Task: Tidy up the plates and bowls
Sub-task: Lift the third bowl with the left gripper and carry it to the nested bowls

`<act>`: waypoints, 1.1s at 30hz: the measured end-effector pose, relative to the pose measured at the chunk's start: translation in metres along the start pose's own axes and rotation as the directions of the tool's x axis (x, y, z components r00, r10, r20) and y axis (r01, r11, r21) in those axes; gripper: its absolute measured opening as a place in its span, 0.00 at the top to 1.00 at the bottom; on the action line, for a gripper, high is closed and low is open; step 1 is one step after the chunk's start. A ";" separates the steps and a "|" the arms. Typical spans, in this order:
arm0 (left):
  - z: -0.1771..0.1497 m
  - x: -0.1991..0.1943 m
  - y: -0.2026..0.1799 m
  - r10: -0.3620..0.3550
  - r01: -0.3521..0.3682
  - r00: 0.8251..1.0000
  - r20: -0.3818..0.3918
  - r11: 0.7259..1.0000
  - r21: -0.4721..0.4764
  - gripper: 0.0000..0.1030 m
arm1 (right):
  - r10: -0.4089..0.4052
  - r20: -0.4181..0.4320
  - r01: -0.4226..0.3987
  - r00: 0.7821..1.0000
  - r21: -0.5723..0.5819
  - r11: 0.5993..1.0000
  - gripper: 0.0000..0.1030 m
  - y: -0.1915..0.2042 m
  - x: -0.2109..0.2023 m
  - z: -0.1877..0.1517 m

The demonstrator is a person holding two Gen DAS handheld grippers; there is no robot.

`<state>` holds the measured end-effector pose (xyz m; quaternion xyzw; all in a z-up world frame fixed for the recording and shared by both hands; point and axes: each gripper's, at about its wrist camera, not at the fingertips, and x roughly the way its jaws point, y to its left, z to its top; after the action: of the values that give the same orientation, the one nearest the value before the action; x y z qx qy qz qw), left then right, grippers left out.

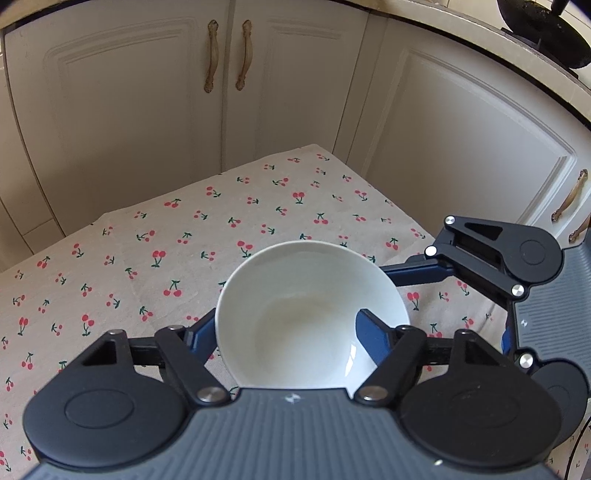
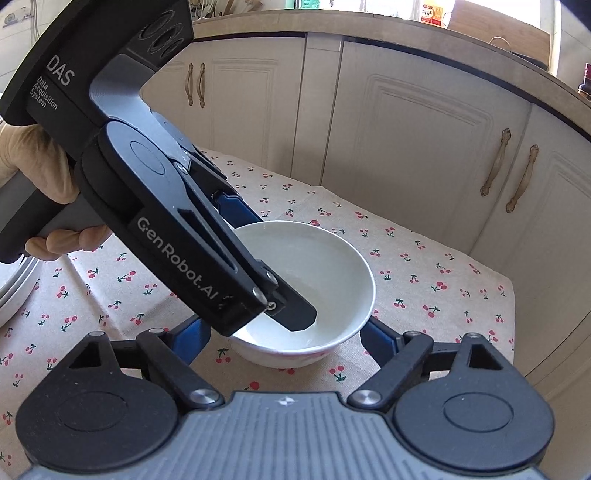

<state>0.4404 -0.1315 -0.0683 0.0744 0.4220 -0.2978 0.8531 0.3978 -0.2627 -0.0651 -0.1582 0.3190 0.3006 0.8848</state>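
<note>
A white bowl [image 1: 306, 314] [image 2: 310, 291] sits on the cherry-print tablecloth [image 1: 147, 258]. My left gripper [image 1: 284, 338] straddles the bowl's near-left wall, one finger inside the bowl and one outside; the frames do not show if it pinches the rim. From the right wrist view the left gripper [image 2: 258, 258] reaches down into the bowl from the upper left. My right gripper [image 2: 284, 334] is open, with one blue finger on each side of the bowl's base. In the left wrist view the right gripper [image 1: 417, 273] comes in from the right behind the bowl.
The rim of a stack of plates [image 2: 14, 291] shows at the far left edge. Cream cabinet doors [image 1: 221, 92] stand close behind the table. The table's far edge [image 1: 314, 147] and right corner [image 2: 509, 288] are near. A dark pan [image 1: 539, 33] sits on the counter.
</note>
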 end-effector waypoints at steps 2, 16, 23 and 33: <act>0.000 0.001 0.001 -0.005 0.005 1.000 0.001 1.000 -0.001 0.26 | 0.001 0.001 -0.001 1.000 0.001 1.000 0.12 0.000 -0.001 0.000; 0.003 -0.010 -0.005 -0.019 0.019 1.000 0.004 1.000 0.013 0.26 | -0.003 -0.008 0.003 1.000 0.013 1.000 0.12 0.004 -0.007 0.004; -0.003 -0.034 -0.019 -0.031 0.030 0.999 0.020 0.999 0.024 0.26 | -0.012 -0.017 0.012 1.000 0.006 1.000 0.12 0.016 -0.029 0.009; -0.016 -0.079 -0.043 -0.031 0.030 0.999 0.043 0.999 0.035 0.26 | -0.012 0.002 0.012 1.000 0.013 1.000 0.12 0.042 -0.074 0.013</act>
<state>0.3686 -0.1251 -0.0129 0.0761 0.3995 -0.3194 0.8559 0.3322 -0.2563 -0.0102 -0.1541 0.3192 0.2932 0.8879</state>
